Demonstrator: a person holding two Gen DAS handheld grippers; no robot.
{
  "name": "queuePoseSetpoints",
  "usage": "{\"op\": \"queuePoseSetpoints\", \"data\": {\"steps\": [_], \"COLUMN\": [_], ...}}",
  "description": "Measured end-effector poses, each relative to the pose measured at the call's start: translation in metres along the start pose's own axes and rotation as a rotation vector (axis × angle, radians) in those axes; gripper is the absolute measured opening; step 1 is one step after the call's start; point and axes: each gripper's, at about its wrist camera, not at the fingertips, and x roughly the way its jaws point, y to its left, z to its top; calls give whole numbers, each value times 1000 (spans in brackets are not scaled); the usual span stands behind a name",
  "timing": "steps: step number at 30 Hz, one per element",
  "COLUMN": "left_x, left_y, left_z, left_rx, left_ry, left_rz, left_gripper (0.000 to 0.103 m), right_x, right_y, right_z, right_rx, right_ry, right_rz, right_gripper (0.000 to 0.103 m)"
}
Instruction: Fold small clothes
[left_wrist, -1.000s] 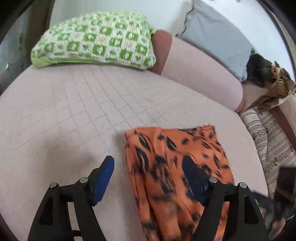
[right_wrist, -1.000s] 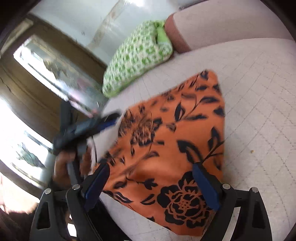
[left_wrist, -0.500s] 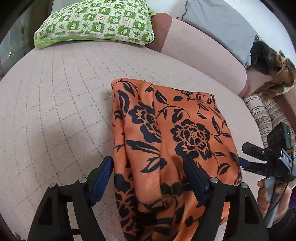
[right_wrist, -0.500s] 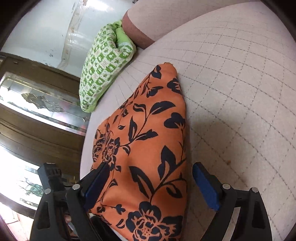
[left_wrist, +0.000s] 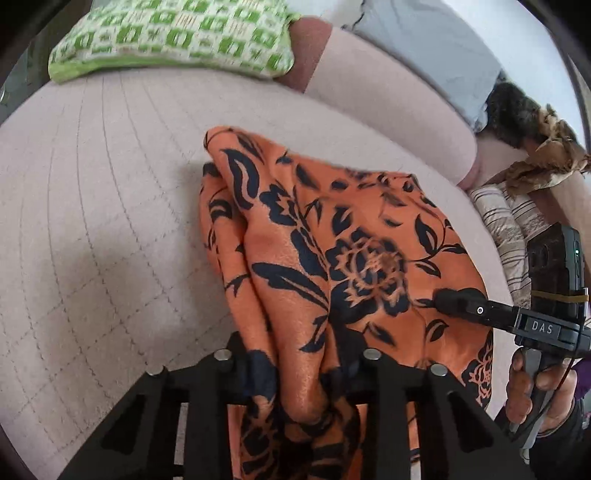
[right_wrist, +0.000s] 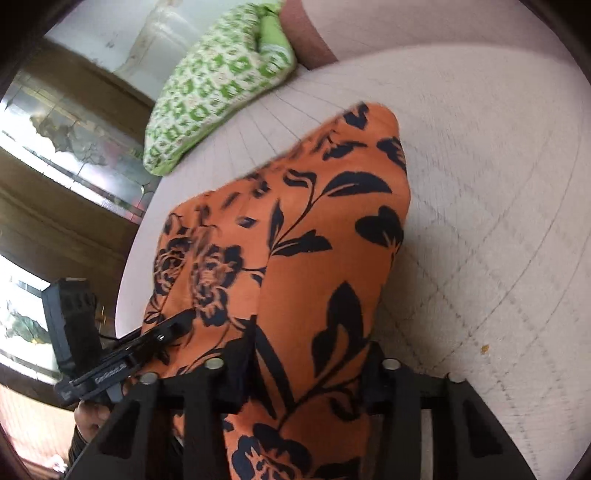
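My left hand-held gripper (left_wrist: 303, 373) has just closed, clenching a bunched fold of the orange floral garment (left_wrist: 332, 258) at its near edge. My right hand-held gripper (right_wrist: 306, 369) has likewise just clamped the near edge beside it. The garment lies on the pink quilted bed (left_wrist: 92, 221), near a green-checked pillow (left_wrist: 177, 37).

left claw (left_wrist: 301, 373) and right claw (right_wrist: 306, 369) just closed, both pinching cloth, angled down.
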Motion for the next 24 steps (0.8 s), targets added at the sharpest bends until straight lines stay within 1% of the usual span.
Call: {"op": "queuePoseSetpoints", "data": {"steps": [2, 3, 5, 7, 9, 11, 14, 15, 16, 17, 18, 19, 20, 22, 23, 24], "left_x": [-15, -20, -29, -26, -13, 5, 51, 70, 92, 111, 117, 108, 97, 64, 48, 39], "left_y": [-17, -27, -52, -78, -102, -119, -134, -132, -129, -126, -122, -120, -122, -127, -131, -134], "left_z": [8, 13, 25, 38, 47, 49, 46, 42, 36, 32, 28, 28, 30, 31, 30, 29], "left_rx": [2, 17, 54, 82, 117, 134, 153, 136, 127, 124, 113, 117, 140, 183, 200, 216], "left_ry": [-43, -63, -105, -121, -119, -96, -39, -1, 54, 118, 127, 99, 78, 5, -35, -52], "left_rz": [-32, -38, -61, -91, -97, -99, -64, -43, -15, 18, 6, 0, 18, 60, 59, 62], "left_gripper": [31, 31, 31, 32, 32, 32, 36, 41, 47, 51, 59, 61, 62, 62, 62, 62], "right_x": [-19, -37, -65, -91, -113, -122, -110, -103, -89, -74, -64, -65, -74, -92, -104, -117], "right_y": [10, 12, 8, -3, -23, -43, -86, -101, -122, -137, -148, -156, -153, -138, -129, -117], "right_z": [5, 11, 20, 29, 37, 40, 32, 28, 22, 15, 9, 2, 0, 3, 6, 12], "right_rx": [-46, -60, -67, -71, -52, -24, 33, 63, 110, 149, 177, 207, 205, 153, 125, 98], "right_ry": [-45, -85, -132, -170, -200, -211, -200, -197, -176, -136, -101, -130, -163, -221, -267, -310], "right_rz": [-4, -1, 2, -4, -22, -46, -73, -80, -103, -150, -197, -176, -158, -215, -227, -189], "right_gripper": [40, 40, 40, 40, 40, 40, 40, 44, 46, 50, 63, 68, 69, 69, 69, 69]}}
